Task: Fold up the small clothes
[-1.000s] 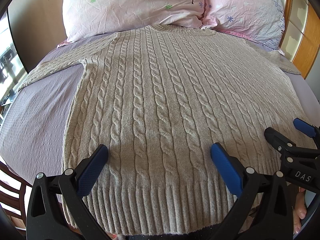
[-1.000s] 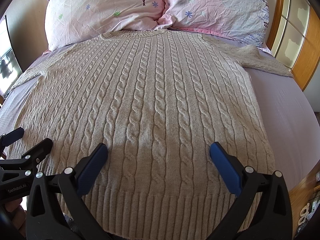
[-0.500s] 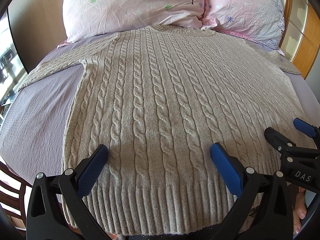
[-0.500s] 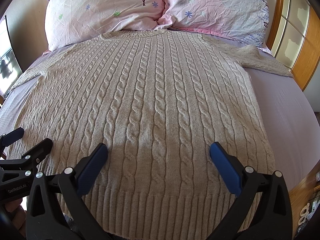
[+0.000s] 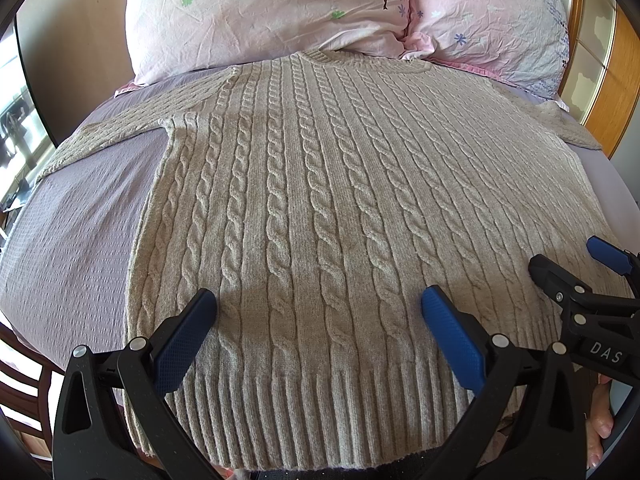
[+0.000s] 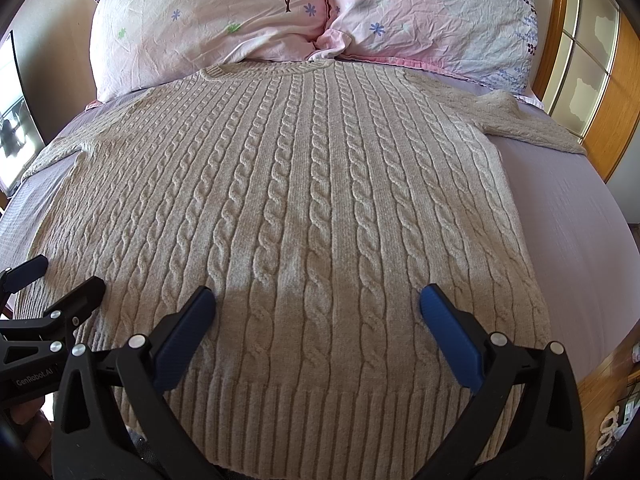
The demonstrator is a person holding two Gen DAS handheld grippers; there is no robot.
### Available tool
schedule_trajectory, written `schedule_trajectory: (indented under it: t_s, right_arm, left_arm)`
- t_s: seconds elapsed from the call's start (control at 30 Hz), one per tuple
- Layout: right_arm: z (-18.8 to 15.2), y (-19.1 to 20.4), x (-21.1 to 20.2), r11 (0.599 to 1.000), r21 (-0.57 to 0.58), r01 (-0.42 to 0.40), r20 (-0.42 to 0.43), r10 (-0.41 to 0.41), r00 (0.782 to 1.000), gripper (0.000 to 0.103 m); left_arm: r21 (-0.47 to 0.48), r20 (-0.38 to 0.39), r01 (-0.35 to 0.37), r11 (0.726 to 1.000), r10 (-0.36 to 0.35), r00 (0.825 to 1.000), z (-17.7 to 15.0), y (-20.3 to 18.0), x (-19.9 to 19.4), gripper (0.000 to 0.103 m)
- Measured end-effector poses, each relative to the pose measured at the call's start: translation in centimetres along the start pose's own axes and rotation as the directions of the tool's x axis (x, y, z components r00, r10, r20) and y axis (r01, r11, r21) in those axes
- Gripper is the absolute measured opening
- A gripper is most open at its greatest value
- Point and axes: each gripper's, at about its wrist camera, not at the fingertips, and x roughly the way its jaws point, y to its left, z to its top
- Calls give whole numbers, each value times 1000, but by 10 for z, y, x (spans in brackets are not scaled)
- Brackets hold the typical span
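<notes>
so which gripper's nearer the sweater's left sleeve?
Left. The left gripper hangs open over the hem beside the sleeve-side edge of the sweater; the right gripper is open over the opposite side.

A sweater (image 5: 320, 220) is lying flat on a bed (image 5: 72, 248), its collar touching two pillows (image 5: 260, 12) behind it.

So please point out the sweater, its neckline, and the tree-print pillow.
sweater (image 5: 340, 216), left wrist view, middle of the body.
neckline (image 6: 264, 69), right wrist view, ribbed collar edge.
tree-print pillow (image 6: 192, 24), right wrist view, bare pink fabric.
</notes>
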Motion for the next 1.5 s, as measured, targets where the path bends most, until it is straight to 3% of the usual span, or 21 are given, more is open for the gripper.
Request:
schedule_trajectory:
  t_s: [0.93, 1.07, 1.13, 1.23, 1.33, 1.4, 1.47, 1.5]
  right_arm:
    - [4, -2, -2, 1000, -5, -3, 5, 3, 1000, 101]
    - [-1, -7, -7, 998, -52, -39, 83, 43, 996, 101]
    - [1, -11, -7, 990, -109, -90, 101, 101, 990, 101]
    - [18, -48, -12, 985, -49, -166, 96, 170, 981, 101]
    - [53, -123, -22, 983, 123, -138, 178, 115, 977, 101]
    - [74, -174, -20, 964, 242, -107, 193, 60, 979, 93]
    - [100, -238, -4, 919, 387, -73, 168, 7, 986, 70]
    - [109, -265, 4, 893, 447, -54, 153, -17, 988, 64]
  left_arm:
    - [4, 1, 2, 1000, -2, 1000, 0, 0, 0, 102]
    - [4, 12, 1, 1000, -1, 1000, -1, 0, -2, 102]
    - [4, 38, -1, 1000, 1, 999, -3, -1, -2, 102]
    - [8, 51, -2, 1000, 2, 999, -3, -2, -6, 102]
    - [14, 48, -2, 1000, 1, 999, 2, -1, -4, 102]
    - [24, 71, -13, 1000, 11, 997, 9, -2, -4, 102]
    - [26, 109, -13, 1000, 10, 994, 13, -2, -6, 102]
    - [27, 145, -2, 1000, -2, 989, 17, -2, -8, 102]
